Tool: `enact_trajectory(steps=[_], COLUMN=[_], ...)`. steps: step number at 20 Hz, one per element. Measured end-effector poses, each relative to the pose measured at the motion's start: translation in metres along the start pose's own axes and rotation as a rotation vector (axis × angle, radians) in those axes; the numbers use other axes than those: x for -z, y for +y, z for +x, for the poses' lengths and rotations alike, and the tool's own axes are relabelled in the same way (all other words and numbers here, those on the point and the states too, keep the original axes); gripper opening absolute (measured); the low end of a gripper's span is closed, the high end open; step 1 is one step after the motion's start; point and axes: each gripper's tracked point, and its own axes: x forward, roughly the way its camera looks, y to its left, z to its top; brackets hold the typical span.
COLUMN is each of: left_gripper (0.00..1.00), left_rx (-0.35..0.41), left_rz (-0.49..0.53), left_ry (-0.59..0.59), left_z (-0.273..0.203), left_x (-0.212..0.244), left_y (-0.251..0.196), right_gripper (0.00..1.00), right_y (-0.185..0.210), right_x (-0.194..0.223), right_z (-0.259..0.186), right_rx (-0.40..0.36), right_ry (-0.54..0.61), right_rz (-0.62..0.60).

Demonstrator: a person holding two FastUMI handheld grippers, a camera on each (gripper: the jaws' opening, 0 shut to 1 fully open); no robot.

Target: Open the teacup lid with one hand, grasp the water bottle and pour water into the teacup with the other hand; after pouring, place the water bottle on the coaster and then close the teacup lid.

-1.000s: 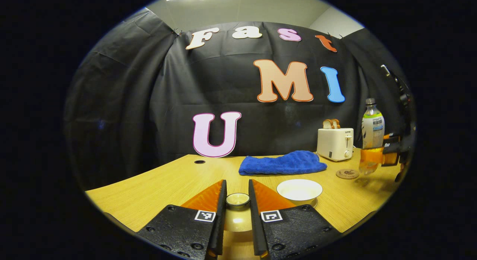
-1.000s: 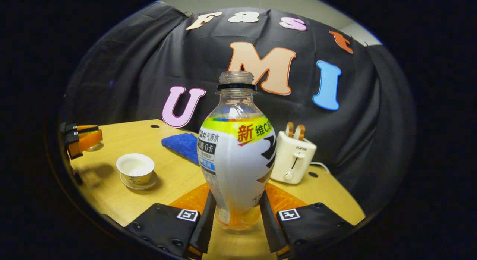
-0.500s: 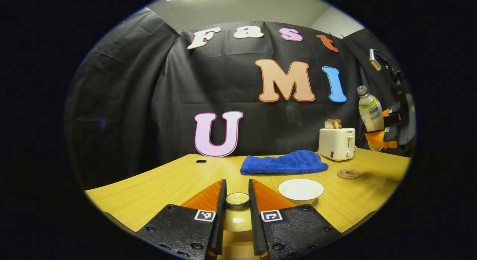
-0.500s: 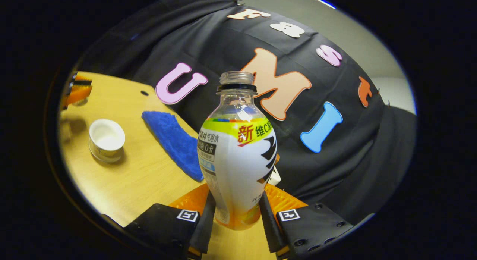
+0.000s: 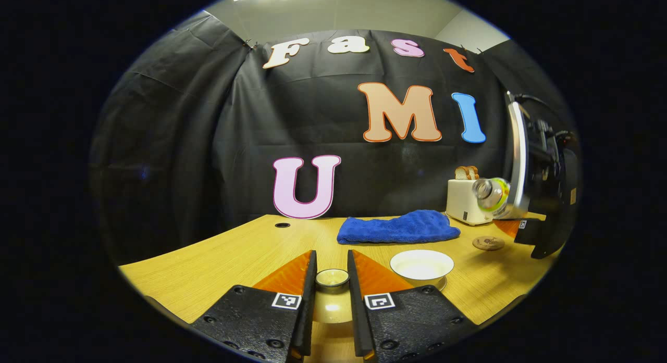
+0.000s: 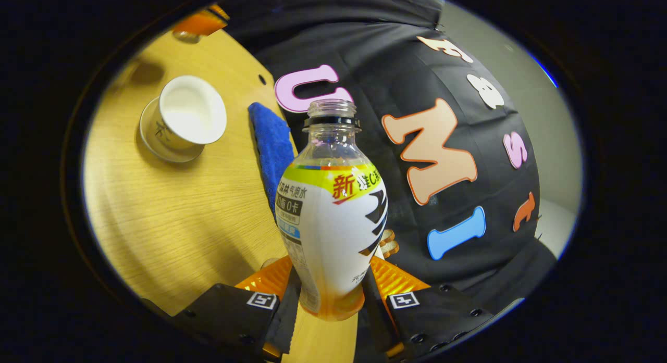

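Wooden bench (image 6: 172, 222) with the open teacup (image 6: 185, 118) as landmark; right gripper (image 6: 331, 300) fingers clamped on the water bottle (image 6: 333, 217), tipped, short of the teacup (no cap); get the mouth over the rim first; left gripper (image 5: 332, 295) fingers pinch the lid (image 5: 332, 277) beside it.

The bottle (image 6: 333, 217) hides most of the toaster (image 6: 386, 244) in the right gripper view. The left gripper (image 5: 332, 321) covers the lid's (image 5: 332, 300) sides. The coaster's (image 5: 488, 242) pattern is too small to read.
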Motion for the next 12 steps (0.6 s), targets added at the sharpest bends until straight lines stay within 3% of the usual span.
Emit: enact_trajectory(steps=[4,12], left_gripper=[0.29,0.29], left_rx=[0.0,0.0], left_rz=[0.0,0.0], left_ry=[0.0,0.001], left_z=[-0.001,-0.001], left_x=[-0.001,-0.001], left_y=[0.0,0.0], right_gripper=[0.64,0.63], right_y=[0.021,0.026], right_x=[-0.009,-0.026], right_z=[0.005,0.005], right_rx=[-0.013,0.033], right_ry=[0.001,-0.035], right_rz=[-0.094,-0.308])
